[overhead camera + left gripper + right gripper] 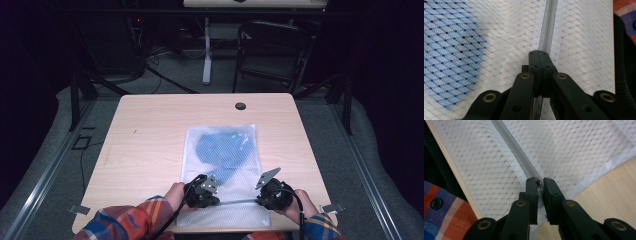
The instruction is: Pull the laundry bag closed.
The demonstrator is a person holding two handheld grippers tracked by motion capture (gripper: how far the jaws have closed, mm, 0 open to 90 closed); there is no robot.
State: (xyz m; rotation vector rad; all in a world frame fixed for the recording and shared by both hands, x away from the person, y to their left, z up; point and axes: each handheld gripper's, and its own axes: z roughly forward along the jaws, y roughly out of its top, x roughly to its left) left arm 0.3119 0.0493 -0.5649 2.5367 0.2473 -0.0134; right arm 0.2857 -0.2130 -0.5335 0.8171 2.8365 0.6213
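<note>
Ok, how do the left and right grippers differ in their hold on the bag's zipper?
The left gripper has its jaws pressed fully together on the grey zipper, away from the bag's edges. The right gripper keeps a slim gap, pinching the small metal zipper pull near the side edge of the mesh bag. Both clamp the same zipper line along the bag's near end.

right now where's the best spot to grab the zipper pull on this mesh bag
Grip the small metal zipper pull at the zipper's end by the bag's side edge, coming in along the zipper line, jaws either side; it stands thin and upright, as the right gripper has it.
</note>
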